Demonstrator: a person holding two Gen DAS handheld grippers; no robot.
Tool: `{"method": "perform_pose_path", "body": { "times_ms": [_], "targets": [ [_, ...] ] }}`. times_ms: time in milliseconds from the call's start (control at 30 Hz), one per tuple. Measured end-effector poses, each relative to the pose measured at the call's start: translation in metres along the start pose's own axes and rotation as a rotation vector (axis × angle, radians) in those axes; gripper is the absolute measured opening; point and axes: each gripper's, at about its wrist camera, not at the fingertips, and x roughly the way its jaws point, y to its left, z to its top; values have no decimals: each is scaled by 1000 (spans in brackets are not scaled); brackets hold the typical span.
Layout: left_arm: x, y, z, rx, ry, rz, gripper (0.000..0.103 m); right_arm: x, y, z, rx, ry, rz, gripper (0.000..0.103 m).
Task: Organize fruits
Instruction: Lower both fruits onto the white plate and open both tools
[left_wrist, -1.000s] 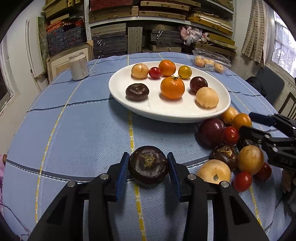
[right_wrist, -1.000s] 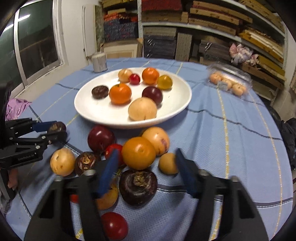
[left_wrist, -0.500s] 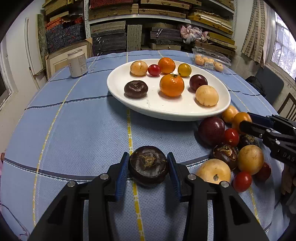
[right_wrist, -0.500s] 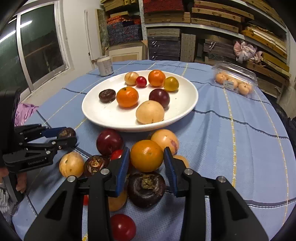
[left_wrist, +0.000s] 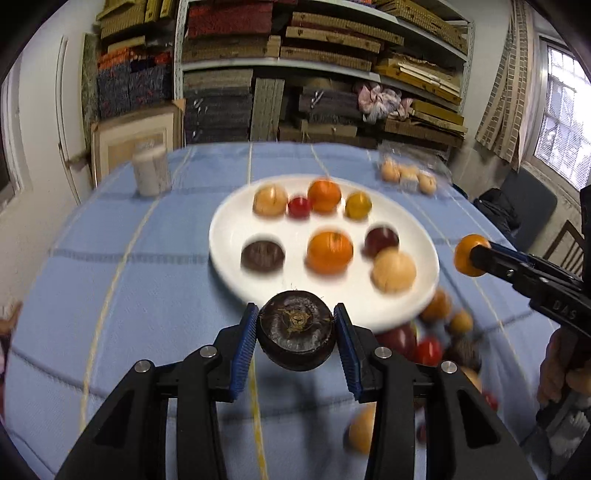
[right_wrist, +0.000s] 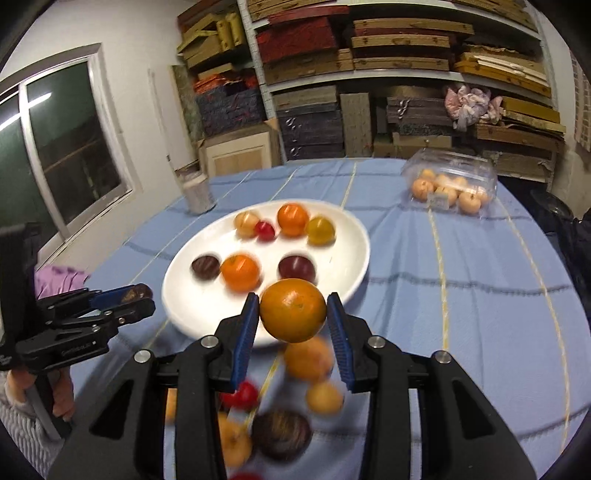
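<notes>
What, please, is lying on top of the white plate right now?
The white plate carries eight fruits, among them two oranges, a red tomato and a dark fruit. The orange held by the right gripper hides its near rim.

Dark brown flattened fruit (left_wrist: 296, 330) and orange fruit (right_wrist: 293, 310) held aloft, eight fruits spread on white plate (left_wrist: 229, 236)

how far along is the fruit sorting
Partly done. Eight fruits already sit on the white plate. In hand: the left gripper holds a dark brown fruit, the right gripper an orange fruit, both lifted. Left: a loose pile on the blue tablecloth.
</notes>
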Motion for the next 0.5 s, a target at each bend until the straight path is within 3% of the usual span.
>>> {"method": "perform_pose_path", "body": {
  "times_ms": [100,267,300,333,367,400,500],
  "targets": [
    [27,-9,21,5,38,-6,42,24,-6,21,22,24,-12,37],
    [56,-12,24,4,72,6,42,59,-23,33,92,66,-25,39],
    [59,-11,23,5,71,14,50,63,-27,31,117,75,-6,39],
    [60,-10,22,2,66,22,69,65,-33,30,147,79,20,47],
    [58,-6,20,-15,46,29,77,64,-37,30,167,76,33,56],
    [54,-3,20,-33,24,33,86,61,-40,29,182,65,41,57],
    [41,7,20,-66,-11,42,91,40,-47,31,218,15,78,57]
  ]
}}
